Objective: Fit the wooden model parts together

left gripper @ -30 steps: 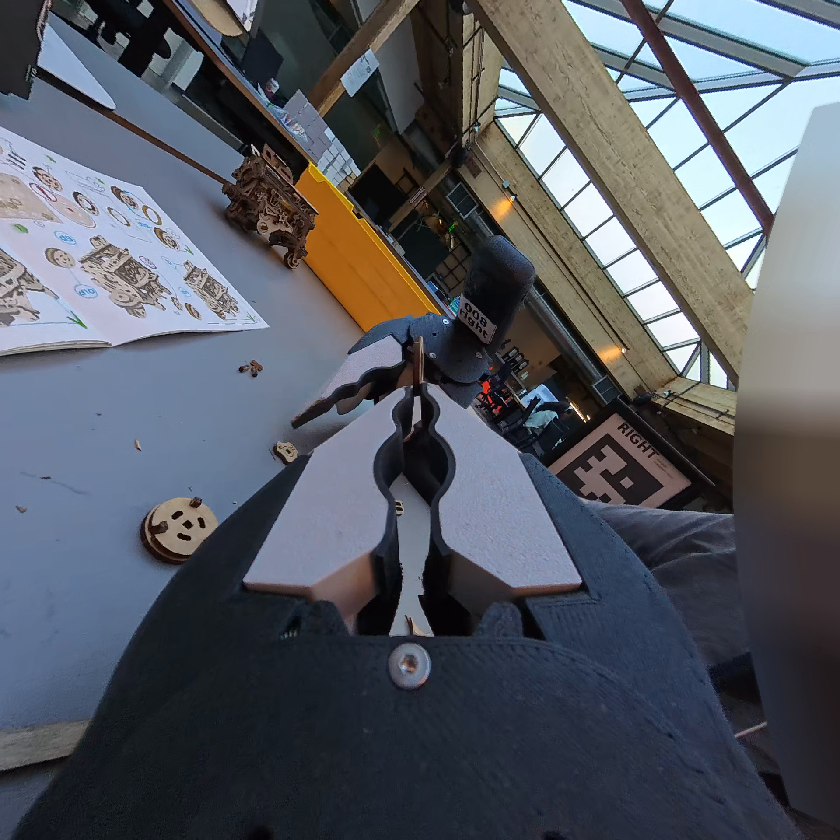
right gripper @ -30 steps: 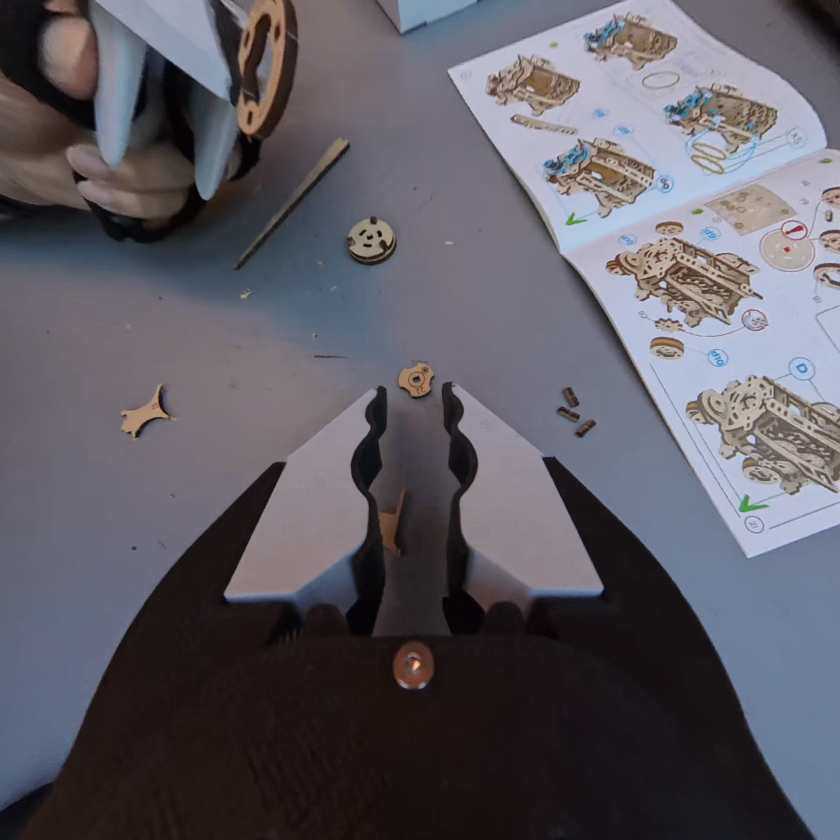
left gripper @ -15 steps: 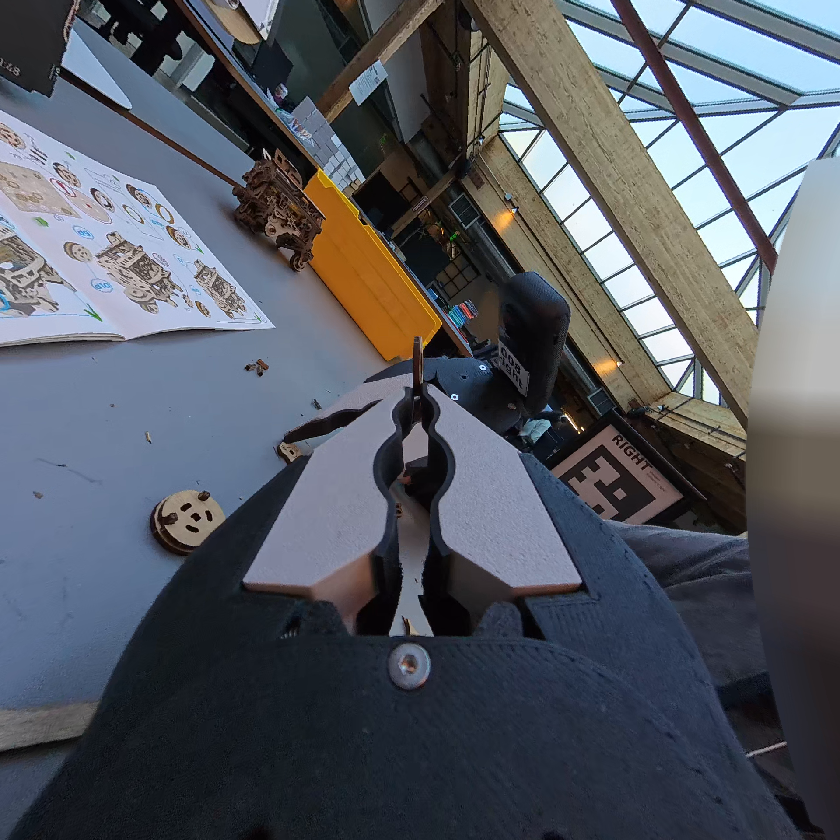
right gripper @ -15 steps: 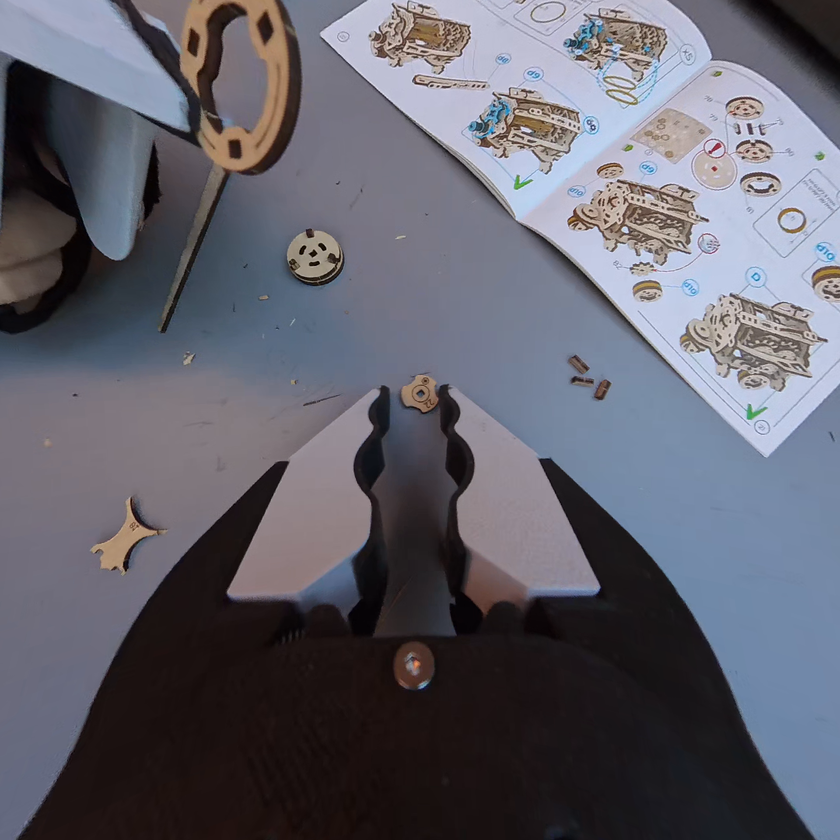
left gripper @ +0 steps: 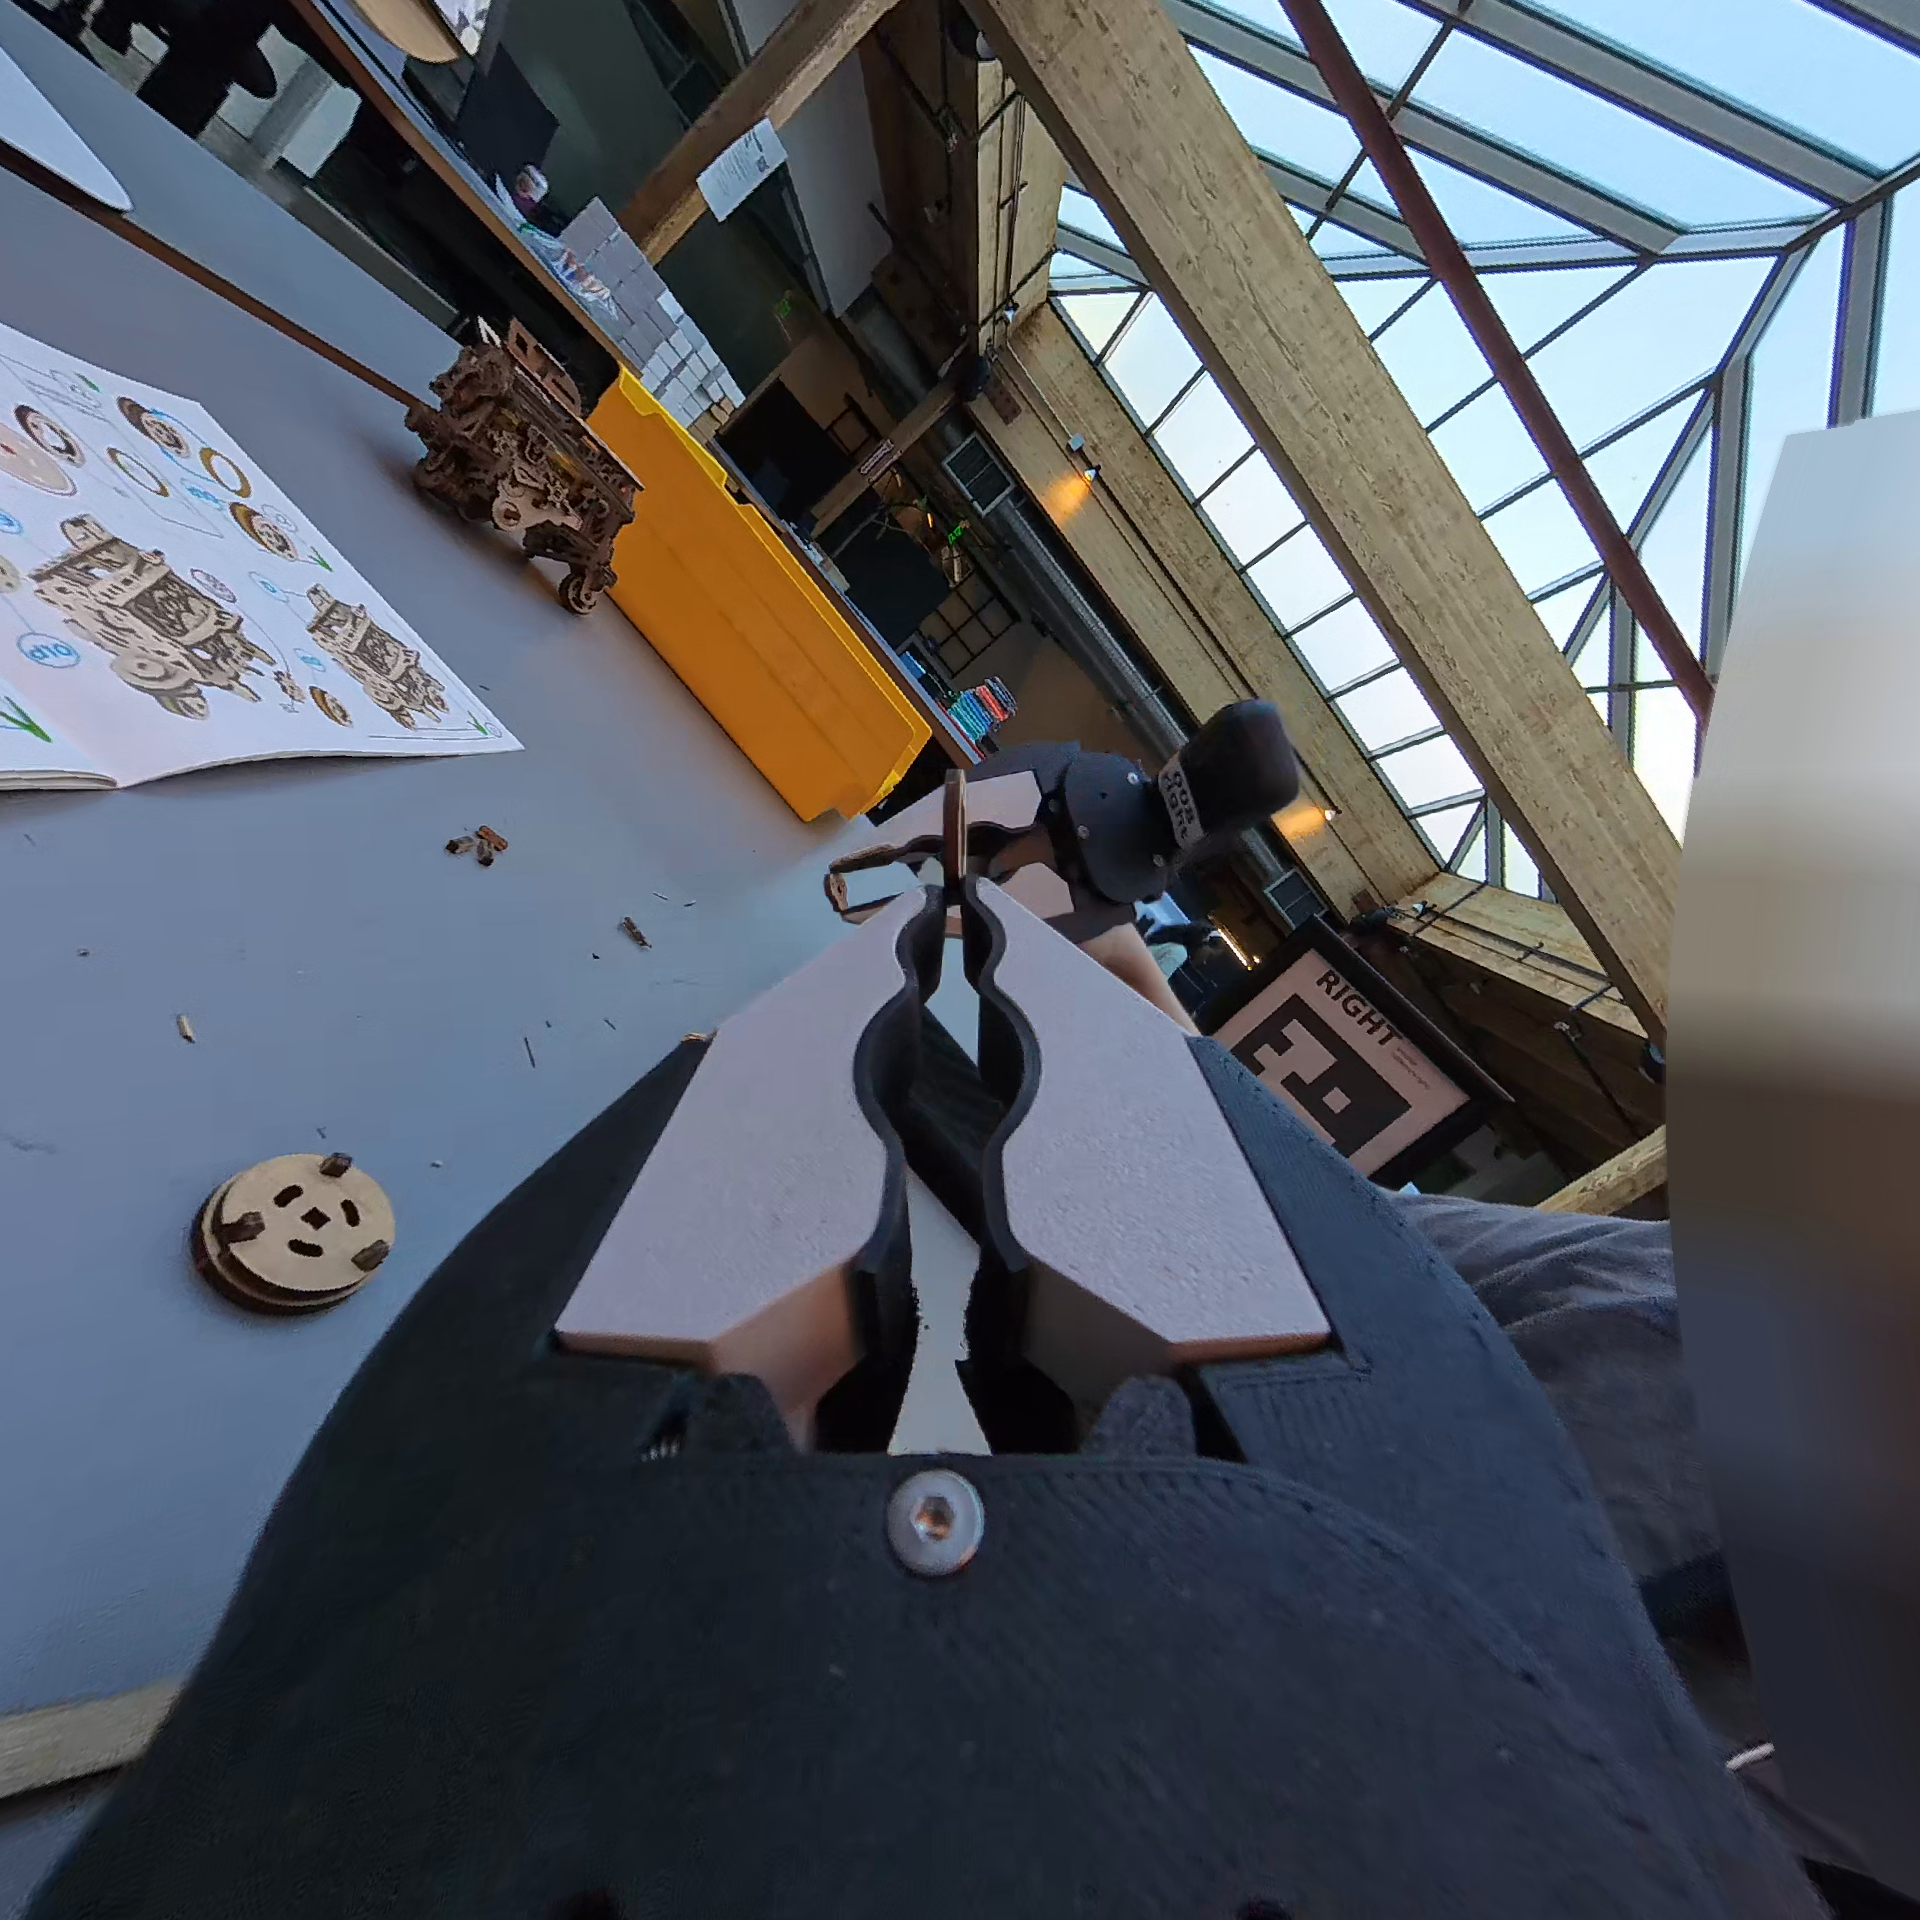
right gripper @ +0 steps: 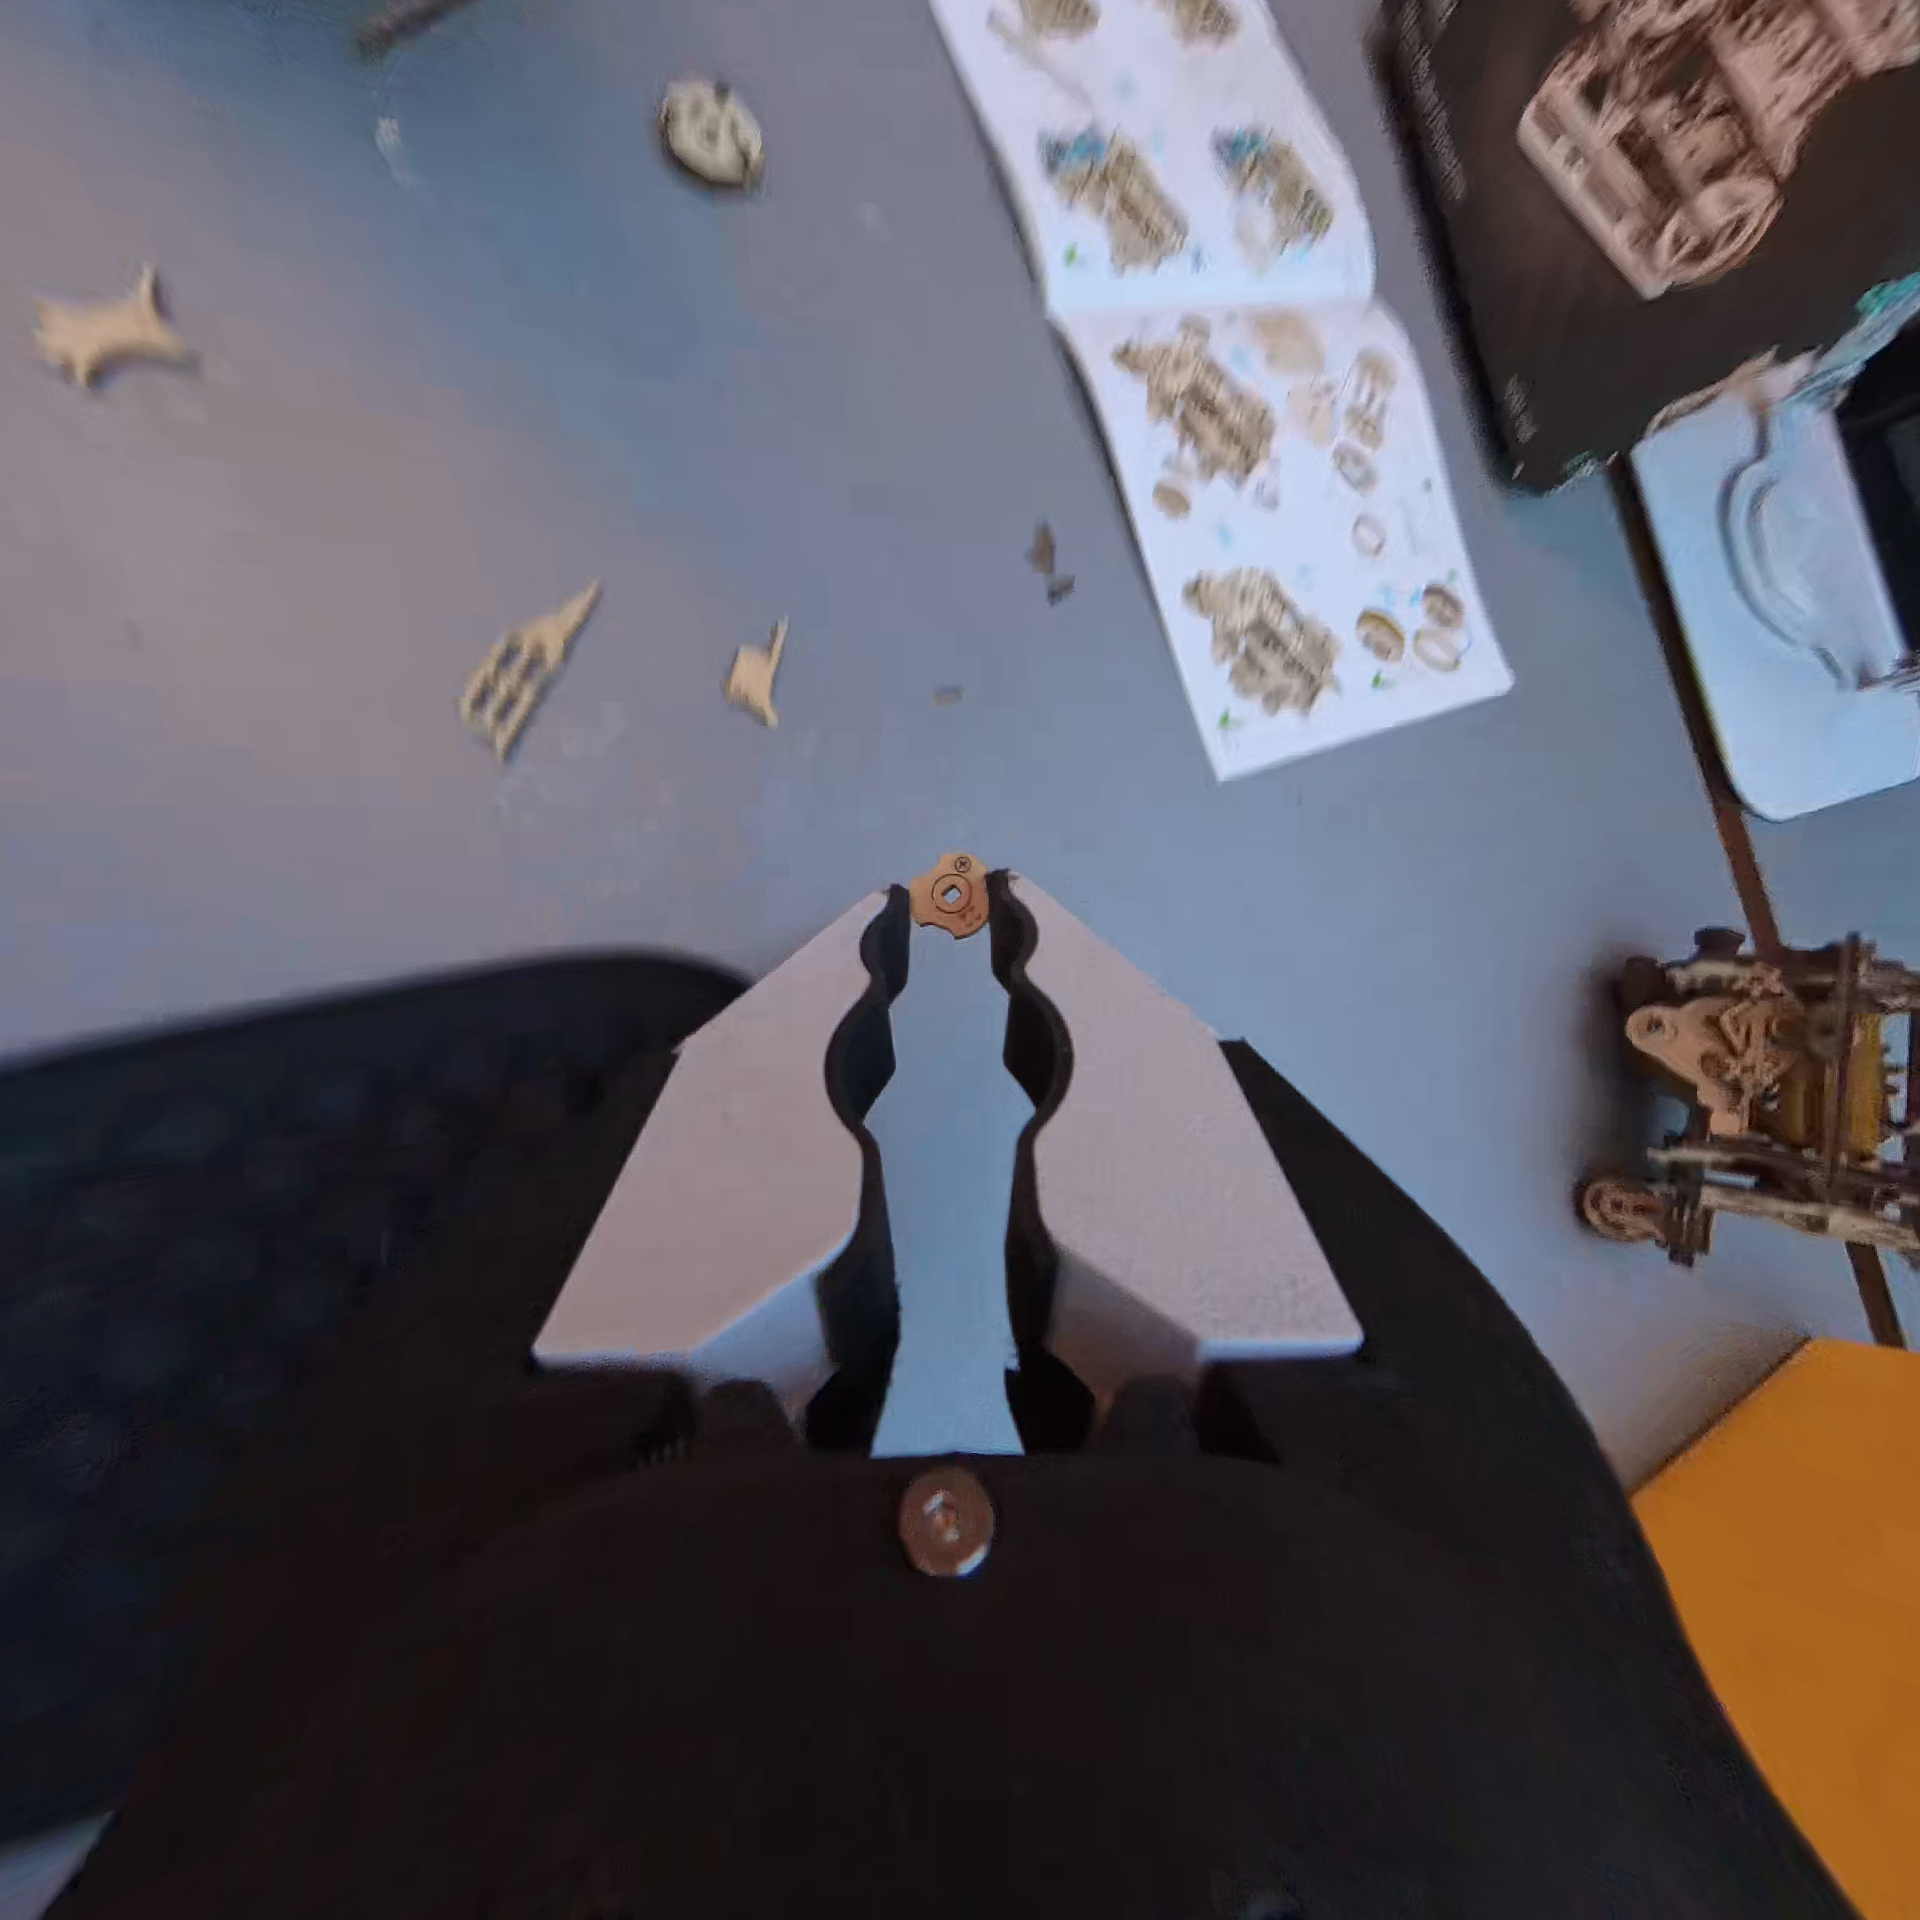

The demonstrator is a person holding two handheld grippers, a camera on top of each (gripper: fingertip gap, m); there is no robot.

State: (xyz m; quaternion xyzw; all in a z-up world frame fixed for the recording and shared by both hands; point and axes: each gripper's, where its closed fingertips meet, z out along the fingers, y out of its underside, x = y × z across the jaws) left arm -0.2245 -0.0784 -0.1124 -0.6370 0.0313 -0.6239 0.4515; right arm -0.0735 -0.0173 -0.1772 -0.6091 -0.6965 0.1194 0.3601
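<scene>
R gripper point(right gripper: 951, 899): fingers narrowed to a small gap, tips pinching a small notched wood cog point(right gripper: 952, 896) w/ a square centre hole. Cog sits flat between the tips, held clear above the grey table point(right gripper: 312, 883). Both tips touch its edges.

L gripper point(left gripper: 954, 899): fingers nearly together, clamped on a thin wood ring point(left gripper: 954, 826) seen edge-on, standing upright out of the tips. Only its rim shows here, so its shape is hard to read. Beyond it the R gripper point(left gripper: 862, 883) appears farther off w/ the cog at its tips, near the ring; can't tell if they touch.

On the table: layered wood disc point(left gripper: 294, 1232) w/ slots and pegs, lying flat to the L of the L gripper. Open booklet point(left gripper: 208, 613) w/ pics of the model. Built dark wood model point(left gripper: 520, 478) just beside a yellow bin point(left gripper: 758, 623). Few small brown bits point(left gripper: 478, 844) near the booklet corner.

R wrist view is motion-blurred apart from the gripper: loose flat wood pieces point(right gripper: 530, 665) scattered on the table, outlines vague. Black box point(right gripper: 1621, 208) at top R cut off by the frame edge. L gripper body is a dark blur at lower L.
</scene>
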